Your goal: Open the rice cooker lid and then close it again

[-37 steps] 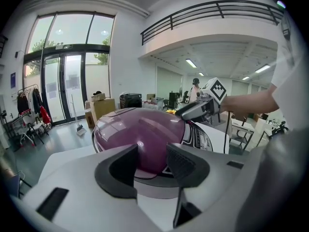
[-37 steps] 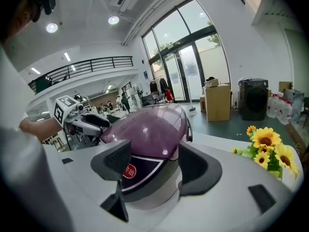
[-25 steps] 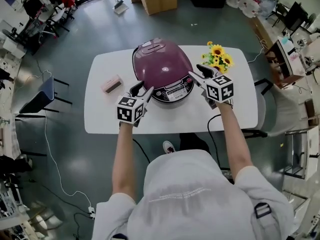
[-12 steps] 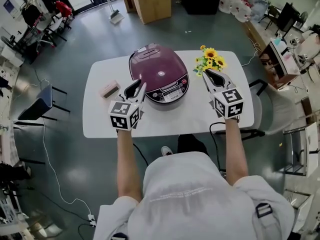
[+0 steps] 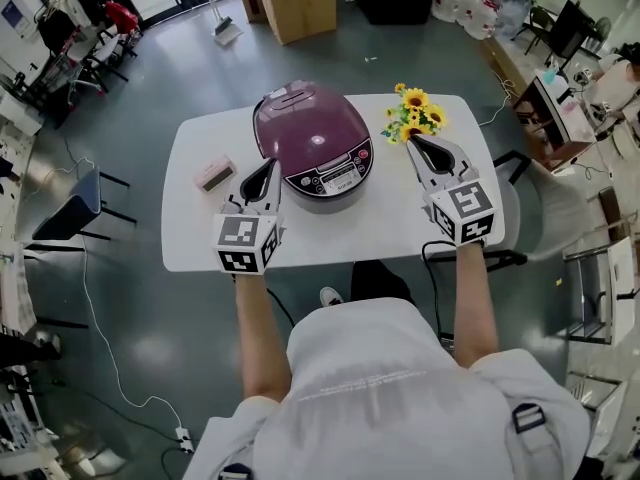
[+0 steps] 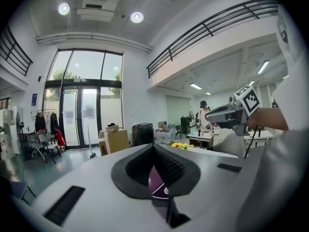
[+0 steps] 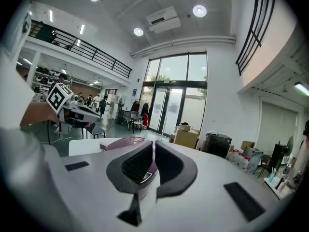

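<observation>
1. White table (image 5: 190, 240) in a wide workshop hall carries the purple rice cooker (image 5: 332, 180). Its lid (image 5: 310, 128) lies flat down, which fits a cooker waiting to be opened as well as one shut again.
2. Left claw (image 5: 271, 165) hangs just left of the cooker and right claw (image 5: 411, 141) just right of it, so the cooker sits between them, touched by neither.
3. Both claws have just been closing, and their jaws now meet on nothing. By my reading they are parked clear of the cooker rather than gripping.
4. Sunflowers (image 5: 416, 114) stand just beyond the right claw's tips and could be brushed. A pink box (image 5: 215, 174) lies left of the left claw, out of the way.
</observation>
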Action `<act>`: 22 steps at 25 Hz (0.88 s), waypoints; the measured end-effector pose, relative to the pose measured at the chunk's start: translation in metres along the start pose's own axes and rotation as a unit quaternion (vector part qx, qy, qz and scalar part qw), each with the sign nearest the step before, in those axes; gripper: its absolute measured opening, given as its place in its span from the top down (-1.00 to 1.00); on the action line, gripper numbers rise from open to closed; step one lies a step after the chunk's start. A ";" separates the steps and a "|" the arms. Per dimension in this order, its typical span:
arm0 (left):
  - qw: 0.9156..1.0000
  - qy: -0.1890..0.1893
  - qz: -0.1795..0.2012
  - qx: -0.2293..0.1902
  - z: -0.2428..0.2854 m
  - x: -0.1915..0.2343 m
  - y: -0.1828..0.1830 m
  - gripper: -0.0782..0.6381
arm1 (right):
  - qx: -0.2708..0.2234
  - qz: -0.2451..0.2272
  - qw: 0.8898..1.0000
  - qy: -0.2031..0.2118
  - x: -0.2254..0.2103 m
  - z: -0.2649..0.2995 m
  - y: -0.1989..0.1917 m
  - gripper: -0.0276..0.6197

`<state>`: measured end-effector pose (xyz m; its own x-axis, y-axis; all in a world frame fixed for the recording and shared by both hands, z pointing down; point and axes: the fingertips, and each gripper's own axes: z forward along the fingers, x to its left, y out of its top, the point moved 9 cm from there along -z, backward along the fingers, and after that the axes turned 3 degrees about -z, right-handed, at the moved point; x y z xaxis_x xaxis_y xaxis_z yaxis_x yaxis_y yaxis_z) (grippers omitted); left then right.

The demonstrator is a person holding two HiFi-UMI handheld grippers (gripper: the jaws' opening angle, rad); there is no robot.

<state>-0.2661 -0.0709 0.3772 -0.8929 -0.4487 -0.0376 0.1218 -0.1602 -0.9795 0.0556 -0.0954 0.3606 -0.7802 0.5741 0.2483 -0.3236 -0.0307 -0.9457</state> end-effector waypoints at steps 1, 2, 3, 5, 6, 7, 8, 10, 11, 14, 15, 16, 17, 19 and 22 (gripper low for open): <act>1.000 -0.001 0.004 -0.002 -0.002 -0.002 0.002 0.74 | -0.004 -0.006 1.000 -0.003 0.001 -0.003 0.003 0.80; 1.000 -0.003 0.007 -0.004 -0.004 -0.003 0.005 0.74 | -0.007 -0.012 1.000 -0.005 0.002 -0.005 0.007 0.80; 1.000 -0.005 0.010 -0.007 -0.006 -0.004 0.009 0.74 | -0.011 -0.016 1.000 -0.007 0.004 -0.008 0.011 0.81; 1.000 -0.006 0.019 -0.018 -0.011 -0.006 0.020 0.74 | -0.018 -0.022 1.000 -0.008 0.005 -0.012 0.019 0.81; 0.999 -0.005 0.025 -0.024 -0.013 -0.007 0.026 0.74 | -0.022 -0.024 0.999 -0.007 0.006 -0.014 0.023 0.81; 0.999 -0.003 0.032 -0.029 -0.015 -0.008 0.031 0.74 | -0.025 -0.025 0.999 -0.005 0.006 -0.015 0.027 0.81; 0.999 -0.002 0.039 -0.034 -0.017 -0.010 0.035 0.74 | -0.028 -0.027 0.999 -0.002 0.008 -0.016 0.030 0.81; 0.998 0.000 0.052 -0.042 -0.020 -0.013 0.041 0.74 | -0.033 -0.030 0.999 0.001 0.011 -0.017 0.035 0.81; 0.997 0.000 0.059 -0.045 -0.020 -0.014 0.043 0.74 | -0.035 -0.031 0.999 0.001 0.012 -0.018 0.036 0.81; 0.996 -0.005 0.077 -0.052 -0.020 -0.017 0.048 0.74 | -0.039 -0.034 0.999 -0.001 0.013 -0.019 0.040 0.82; 0.995 -0.006 0.079 -0.054 -0.019 -0.018 0.049 0.74 | -0.039 -0.034 0.999 -0.001 0.013 -0.019 0.040 0.82; 0.995 -0.006 0.080 -0.056 -0.019 -0.018 0.049 0.74 | -0.038 -0.034 0.999 -0.002 0.013 -0.019 0.040 0.82; 0.995 -0.006 0.080 -0.057 -0.018 -0.018 0.049 0.74 | -0.038 -0.035 0.999 -0.004 0.013 -0.019 0.040 0.82; 0.995 -0.010 0.081 -0.057 -0.017 -0.018 0.051 0.74 | -0.038 -0.038 0.999 -0.006 0.013 -0.019 0.041 0.82; 0.995 -0.017 0.083 -0.058 -0.015 -0.019 0.054 0.74 | -0.037 -0.042 0.998 -0.007 0.013 -0.015 0.043 0.83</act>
<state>-0.2494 -0.0578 0.3221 -0.8496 -0.4898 -0.1957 0.2138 0.0195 -0.9767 0.0401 -0.0767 0.3202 -0.7594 0.5608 0.3297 -0.3477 0.0784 -0.9343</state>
